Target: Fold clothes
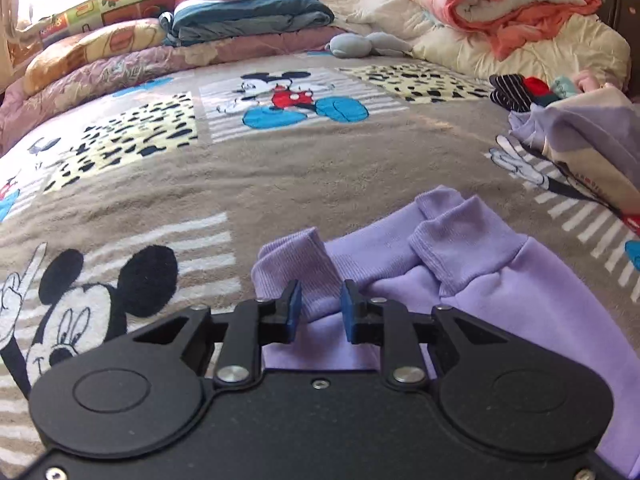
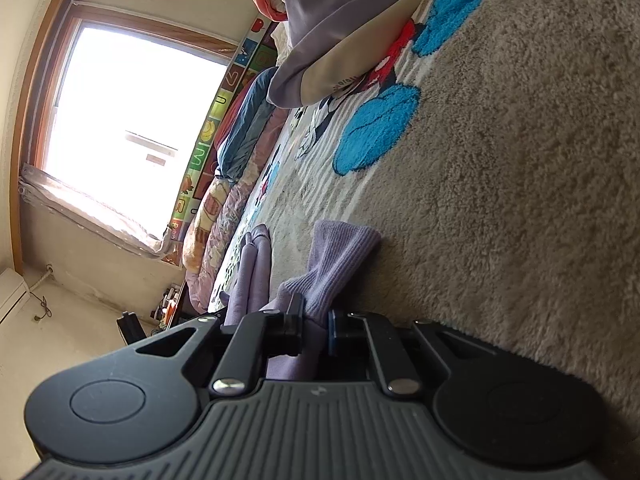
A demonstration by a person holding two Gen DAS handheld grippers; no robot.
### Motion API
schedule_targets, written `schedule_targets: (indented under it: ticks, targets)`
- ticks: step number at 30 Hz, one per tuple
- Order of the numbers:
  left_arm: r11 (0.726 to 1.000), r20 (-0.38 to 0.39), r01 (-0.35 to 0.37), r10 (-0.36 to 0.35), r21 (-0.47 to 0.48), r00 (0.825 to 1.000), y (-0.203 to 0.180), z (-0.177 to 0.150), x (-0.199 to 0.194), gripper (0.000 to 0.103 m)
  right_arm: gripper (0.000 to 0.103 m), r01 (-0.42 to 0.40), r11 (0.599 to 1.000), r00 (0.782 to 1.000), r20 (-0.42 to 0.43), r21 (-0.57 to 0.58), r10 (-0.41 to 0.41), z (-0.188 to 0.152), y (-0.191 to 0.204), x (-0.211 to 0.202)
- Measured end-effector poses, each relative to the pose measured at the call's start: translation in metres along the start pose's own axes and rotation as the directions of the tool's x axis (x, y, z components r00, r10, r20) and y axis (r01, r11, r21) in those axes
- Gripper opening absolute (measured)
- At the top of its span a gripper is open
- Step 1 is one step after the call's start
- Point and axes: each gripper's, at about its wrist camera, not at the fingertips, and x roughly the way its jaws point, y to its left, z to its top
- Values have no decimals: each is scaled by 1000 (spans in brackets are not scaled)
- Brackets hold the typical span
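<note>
On the cartoon blanket [image 1: 280,184], at 6 o'clock in my left view, lies the lilac garment [image 1: 500,292]. My left gripper [image 1: 320,312] pinches a ribbed cuff [image 1: 292,264], my right gripper [image 2: 316,324] clamps the other cuff [image 2: 340,256], I reckon for a fold. Garment's body is cut off at 5 o'clock; clothes pile [image 1: 580,136] at 2 o'clock is unclear.

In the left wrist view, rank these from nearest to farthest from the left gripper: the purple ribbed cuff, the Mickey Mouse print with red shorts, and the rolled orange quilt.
1. Purple ribbed cuff, between the left gripper pads.
2. Mickey Mouse print with red shorts, mid-bed.
3. Rolled orange quilt, far right corner.
</note>
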Motion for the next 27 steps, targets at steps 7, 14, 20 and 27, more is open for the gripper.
schedule_targets:
  ticks: [7, 14, 20, 27]
  targets:
    - [999, -115, -35, 38, 25, 993, -1, 6, 48, 19, 10, 5, 1000, 1000, 0, -20, -5, 0, -2, -2]
    - [996, 33, -6, 9, -85, 999, 9, 18, 10, 19, 10, 11, 1000, 1000, 0, -26, -11, -5, 2, -4]
    - [998, -106, 5, -13, -70, 994, -4, 10, 39, 19, 10, 13, 999, 1000, 1, -32, -13, -5, 1, -5]
    - [995, 81, 35, -27, -96, 996, 1, 1, -38, 19, 10, 16, 999, 1000, 2, -37, -16, -6, 1, -5]
